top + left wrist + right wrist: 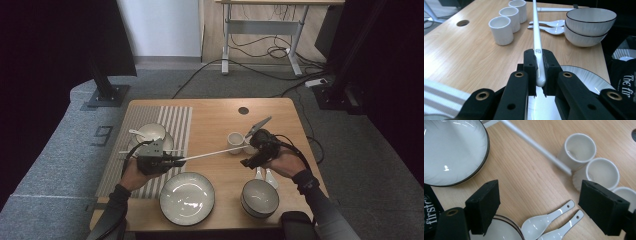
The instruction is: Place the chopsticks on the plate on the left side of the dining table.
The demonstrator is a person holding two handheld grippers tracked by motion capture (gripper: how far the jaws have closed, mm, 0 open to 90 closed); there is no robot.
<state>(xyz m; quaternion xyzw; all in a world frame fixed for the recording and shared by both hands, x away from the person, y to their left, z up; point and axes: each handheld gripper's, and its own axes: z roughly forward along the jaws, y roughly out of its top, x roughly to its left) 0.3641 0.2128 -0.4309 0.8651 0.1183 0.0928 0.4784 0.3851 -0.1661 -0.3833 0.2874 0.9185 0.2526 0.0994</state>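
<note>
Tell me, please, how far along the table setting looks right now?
Done: a bowl and spoon sit on the striped mat, with a chopstick lying there. In hand: the left gripper is shut on a second chopstick, above the table. The right gripper is open over the spoons. Likely left: the plate, stacked bowls and cups.

A wooden table [210, 117] at frame centre carries a striped placemat [172, 122] at left, a plate [187, 198], stacked bowls [259, 198], cups [235, 142] and two spoons [265, 174].
</note>
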